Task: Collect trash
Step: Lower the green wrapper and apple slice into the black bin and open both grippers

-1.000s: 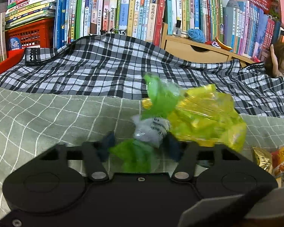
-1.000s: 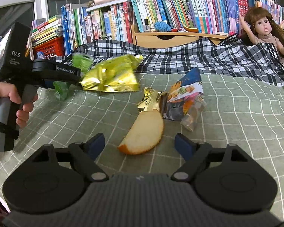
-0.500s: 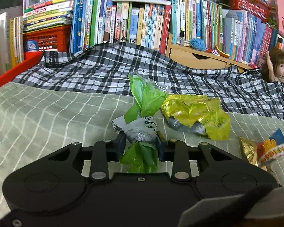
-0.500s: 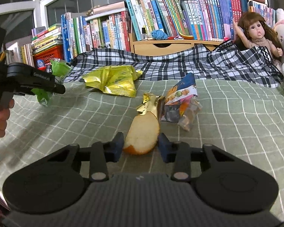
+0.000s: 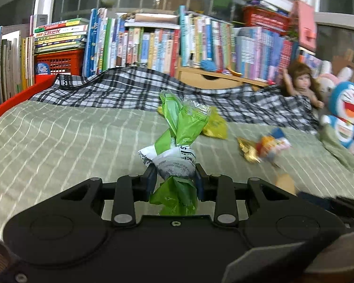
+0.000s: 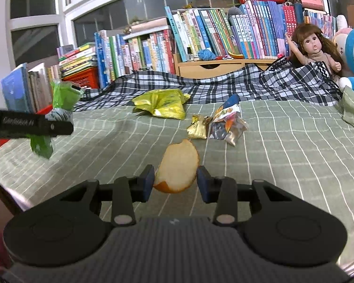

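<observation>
The left tool clamps the green wrapper; the right tool grips the bread slice near the doll: carry both gently.

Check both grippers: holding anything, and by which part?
Left gripper pinches the green wrapper at its crumpled lower middle. Right gripper clamps the bread slice across its near end.

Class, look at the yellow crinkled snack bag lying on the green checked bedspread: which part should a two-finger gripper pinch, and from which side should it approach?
Probably the raised, crumpled near edge of the yellow snack bag, approached from the front and slightly above. The bag lies flat and wide, so only its puckered folds stand up thin enough to fit between the jaws.
</observation>
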Tool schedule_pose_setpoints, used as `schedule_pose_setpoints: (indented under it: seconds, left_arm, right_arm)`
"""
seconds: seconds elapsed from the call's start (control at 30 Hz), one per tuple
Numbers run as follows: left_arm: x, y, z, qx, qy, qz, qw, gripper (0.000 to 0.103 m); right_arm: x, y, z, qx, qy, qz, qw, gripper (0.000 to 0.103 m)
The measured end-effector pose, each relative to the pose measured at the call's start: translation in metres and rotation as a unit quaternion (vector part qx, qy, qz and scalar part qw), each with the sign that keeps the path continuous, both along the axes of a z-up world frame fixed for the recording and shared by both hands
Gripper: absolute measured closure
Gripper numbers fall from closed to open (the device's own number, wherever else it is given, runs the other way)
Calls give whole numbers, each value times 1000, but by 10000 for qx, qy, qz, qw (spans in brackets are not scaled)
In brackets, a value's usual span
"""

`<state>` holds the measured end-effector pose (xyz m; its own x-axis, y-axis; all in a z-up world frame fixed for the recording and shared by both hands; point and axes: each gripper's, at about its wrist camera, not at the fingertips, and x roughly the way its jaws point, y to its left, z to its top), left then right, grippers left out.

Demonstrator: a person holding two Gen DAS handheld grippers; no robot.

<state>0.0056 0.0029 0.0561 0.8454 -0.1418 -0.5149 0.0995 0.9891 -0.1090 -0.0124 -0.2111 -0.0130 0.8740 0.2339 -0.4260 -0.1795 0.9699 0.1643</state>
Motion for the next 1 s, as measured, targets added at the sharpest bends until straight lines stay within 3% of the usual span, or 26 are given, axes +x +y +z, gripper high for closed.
schedule_pose_setpoints:
  seconds: [0.23, 0.5, 1.0]
  left_arm:
    - [-78, -13, -10, -6, -28, -238, 9997, 72]
    - [-129, -12, -32, -96, 265, -318, 9991, 71]
    - [-158, 1, -101, -112, 1298, -224, 9912, 71]
  right_arm:
    - [-39, 5, 0, 46, -44, 179, 9998, 58]
    - [-74, 16, -12, 7, 52, 400, 9992, 58]
    - [-101, 36, -58, -317, 671, 655, 9951, 57]
